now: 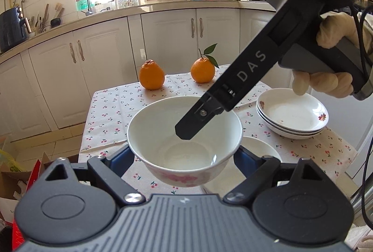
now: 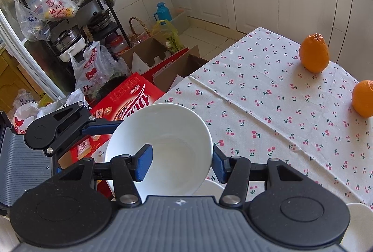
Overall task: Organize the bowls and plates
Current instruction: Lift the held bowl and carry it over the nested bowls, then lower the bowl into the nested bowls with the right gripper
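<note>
A white bowl (image 1: pixel 184 135) with a pink flower pattern is held above the cherry-print table. My left gripper (image 1: pixel 184 156) is shut on it, one blue finger on each side. My right gripper (image 2: pixel 181 161) is at the same bowl (image 2: pixel 167 147): one finger inside the rim, the other outside, closed on the wall. In the left wrist view a right finger (image 1: pixel 198 121) reaches into the bowl. A second white bowl (image 1: pixel 258 151) sits on the table just beneath. A stack of three flowered plates (image 1: pixel 291 114) stands at the right.
Two oranges (image 1: pixel 151 74) (image 1: pixel 202 71) sit at the far side of the table (image 2: pixel 268 93). Cardboard boxes (image 2: pixel 130 98) and bags crowd the floor left of the table. White kitchen cabinets (image 1: pixel 170 35) run behind.
</note>
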Motion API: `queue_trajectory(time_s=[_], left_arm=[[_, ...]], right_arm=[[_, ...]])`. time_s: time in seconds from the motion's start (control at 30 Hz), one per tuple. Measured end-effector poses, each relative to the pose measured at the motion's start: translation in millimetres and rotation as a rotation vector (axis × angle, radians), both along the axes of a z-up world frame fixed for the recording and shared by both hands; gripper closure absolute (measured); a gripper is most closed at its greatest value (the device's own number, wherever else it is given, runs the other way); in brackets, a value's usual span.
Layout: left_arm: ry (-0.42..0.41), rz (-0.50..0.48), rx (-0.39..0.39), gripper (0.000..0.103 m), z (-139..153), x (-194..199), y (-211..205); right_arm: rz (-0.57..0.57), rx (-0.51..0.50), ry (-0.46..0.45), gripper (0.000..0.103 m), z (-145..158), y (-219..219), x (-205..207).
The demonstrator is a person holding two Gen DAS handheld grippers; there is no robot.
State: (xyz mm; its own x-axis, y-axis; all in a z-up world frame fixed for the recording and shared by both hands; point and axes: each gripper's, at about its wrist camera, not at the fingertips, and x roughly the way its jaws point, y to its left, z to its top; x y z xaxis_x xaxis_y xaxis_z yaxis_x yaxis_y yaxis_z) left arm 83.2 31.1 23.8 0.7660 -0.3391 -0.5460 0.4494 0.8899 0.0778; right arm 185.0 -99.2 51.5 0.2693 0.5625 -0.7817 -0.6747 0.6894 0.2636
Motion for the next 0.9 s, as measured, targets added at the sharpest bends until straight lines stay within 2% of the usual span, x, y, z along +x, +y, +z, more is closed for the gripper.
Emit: queue_trajectory(time_s=[0.37, 0.9], left_arm=[[0.022, -0.063, 0.002, 0.012, -8, -13, -21], [0.094, -0.103, 0.002, 0.012, -26, -11, -41]], right_arm=[[-0.044, 0.002, 0.000, 0.043, -8, -28, -22], [-0.090, -0.003, 0.033, 0.043, -31, -51, -28]])
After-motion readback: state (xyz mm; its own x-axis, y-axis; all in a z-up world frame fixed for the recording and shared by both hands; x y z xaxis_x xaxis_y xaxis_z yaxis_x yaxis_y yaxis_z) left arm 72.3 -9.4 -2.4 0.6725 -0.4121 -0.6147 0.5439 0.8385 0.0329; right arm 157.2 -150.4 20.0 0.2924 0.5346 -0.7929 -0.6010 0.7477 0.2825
